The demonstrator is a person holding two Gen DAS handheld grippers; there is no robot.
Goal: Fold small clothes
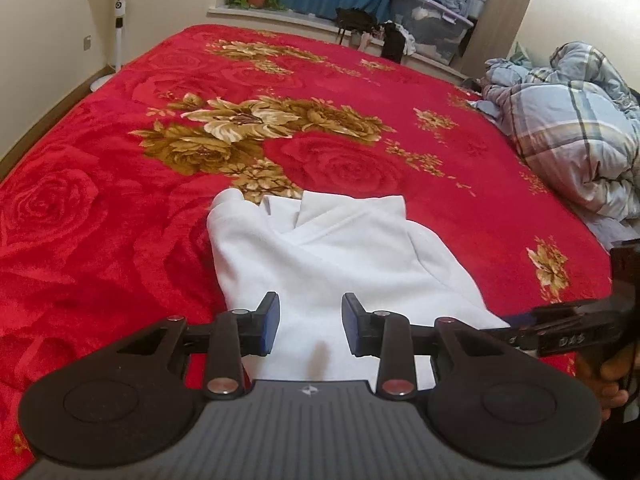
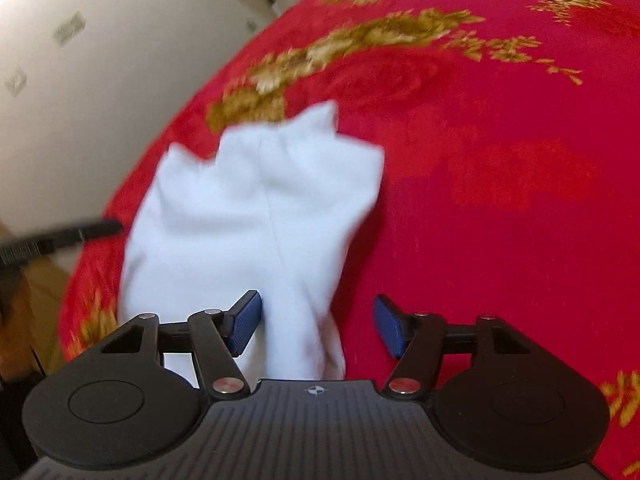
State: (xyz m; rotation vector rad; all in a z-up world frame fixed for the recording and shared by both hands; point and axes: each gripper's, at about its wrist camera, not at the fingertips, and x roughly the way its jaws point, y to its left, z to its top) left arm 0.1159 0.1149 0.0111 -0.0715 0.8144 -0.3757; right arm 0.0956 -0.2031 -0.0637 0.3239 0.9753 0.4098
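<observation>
Two views, so one at a time. Left wrist view first: the left tongs (image 1: pixel 310 324) hang over the near end of the white garment (image 1: pixel 316 252), pads apart and not pressing on the cloth. It lies partly folded on the red floral blanket (image 1: pixel 120 208), collar end far, probably so the last fold can come toward the near edge. Far back sits a clear storage bin (image 1: pixel 432 32) with what looks like bundled clothes inside, and a plaid quilt (image 1: pixel 568 128) is heaped on the right. The right tool's dark body pokes in at the right edge.

Right wrist view, pretty blurry: the right tongs (image 2: pixel 316 326) stand wide apart, the garment's near edge lying between the pads, nothing clamped. Looks like it's let go.
</observation>
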